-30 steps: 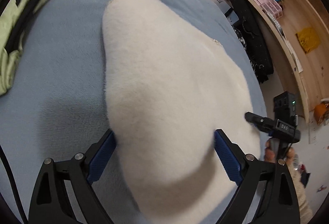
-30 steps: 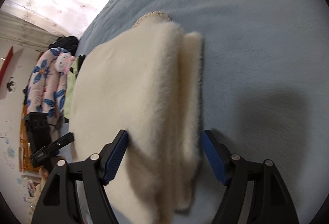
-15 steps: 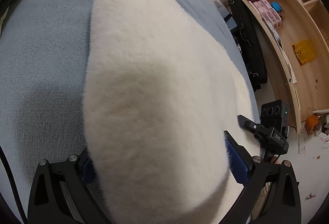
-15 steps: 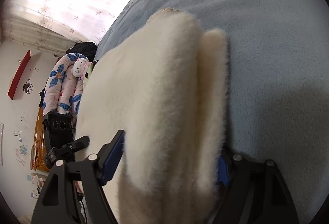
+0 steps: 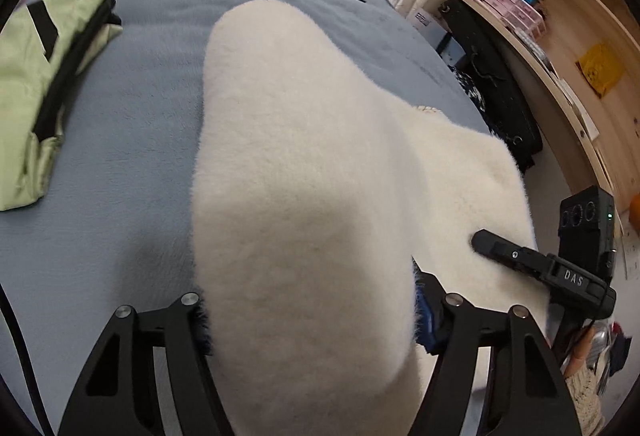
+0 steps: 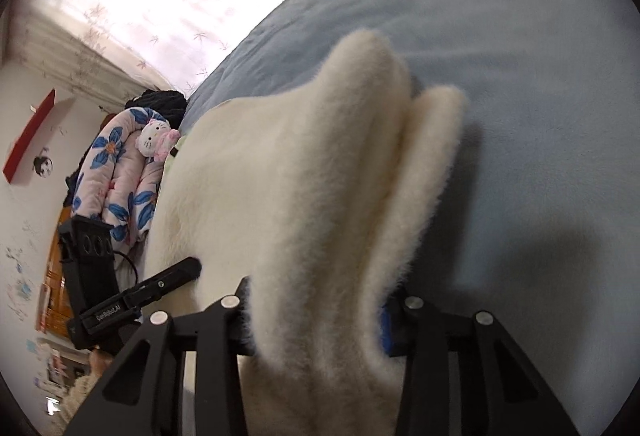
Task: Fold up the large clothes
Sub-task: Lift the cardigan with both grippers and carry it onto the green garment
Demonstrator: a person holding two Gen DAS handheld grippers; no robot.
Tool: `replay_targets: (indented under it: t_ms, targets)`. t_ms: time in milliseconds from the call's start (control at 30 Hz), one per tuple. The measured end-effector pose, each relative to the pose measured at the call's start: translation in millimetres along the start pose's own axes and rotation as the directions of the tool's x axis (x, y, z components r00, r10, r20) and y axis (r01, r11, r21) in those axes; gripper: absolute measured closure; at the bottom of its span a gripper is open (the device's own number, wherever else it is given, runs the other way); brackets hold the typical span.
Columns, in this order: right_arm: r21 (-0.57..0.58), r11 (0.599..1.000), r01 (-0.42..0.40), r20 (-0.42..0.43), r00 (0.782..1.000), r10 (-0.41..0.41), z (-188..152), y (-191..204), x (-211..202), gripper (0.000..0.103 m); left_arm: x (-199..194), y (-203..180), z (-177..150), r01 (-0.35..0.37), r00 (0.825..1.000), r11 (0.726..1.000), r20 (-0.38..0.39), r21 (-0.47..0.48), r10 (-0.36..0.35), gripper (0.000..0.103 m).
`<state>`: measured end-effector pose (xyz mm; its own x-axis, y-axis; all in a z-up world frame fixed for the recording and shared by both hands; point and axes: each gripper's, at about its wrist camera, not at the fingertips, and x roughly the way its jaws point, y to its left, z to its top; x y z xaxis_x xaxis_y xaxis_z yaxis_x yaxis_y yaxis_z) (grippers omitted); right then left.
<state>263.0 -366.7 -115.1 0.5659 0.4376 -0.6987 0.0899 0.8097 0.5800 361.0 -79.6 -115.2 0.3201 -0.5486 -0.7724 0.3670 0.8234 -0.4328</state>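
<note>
now both claws pinch the cream fleece garment [image 5: 312,171] over the bed [image 5: 132,139].

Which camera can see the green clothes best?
The left wrist view. The green garment lies there on the blue blanket, with its black stripes plain, left of the fluffy white garment. In the right wrist view the white garment covers that side, so you barely see it, if at all.

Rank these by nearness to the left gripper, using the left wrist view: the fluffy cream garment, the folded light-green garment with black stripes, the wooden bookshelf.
1. Fluffy cream garment: clamped between the left gripper fingers, which have just been closing on it.
2. Folded light-green garment with black stripes: on the blue bed cover, upper left.
3. Wooden bookshelf: beyond the bed's edge, far right.
</note>
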Motion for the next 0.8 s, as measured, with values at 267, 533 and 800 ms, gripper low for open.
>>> replay_targets:
  t_ms: [267, 533, 800]
  targets:
    - [0.029, 0.999, -0.020, 0.034, 0.999, 0.019, -58.0, 47.8, -34.5, 0.063, -77.0, -9.5, -32.7, -0.022, 1.000, 0.999, -0.003, 0.048, 0.023, 0.035]
    - [-0.004, 0.998, -0.057, 0.033, 0.998, 0.057, -97.0, 118.2, -48.1, 0.063, -157.1, 20.9, -68.2, -0.027, 1.000, 1.000, 0.012, 0.012, 0.027, 0.035]
    - [-0.063, 0.990, -0.128, 0.014, 0.991, 0.130, -106.9, 198.0, -29.9, 0.063, -239.9, 67.1, -82.5, -0.062, 0.995, 0.998, 0.080, -0.024, 0.064, 0.035]
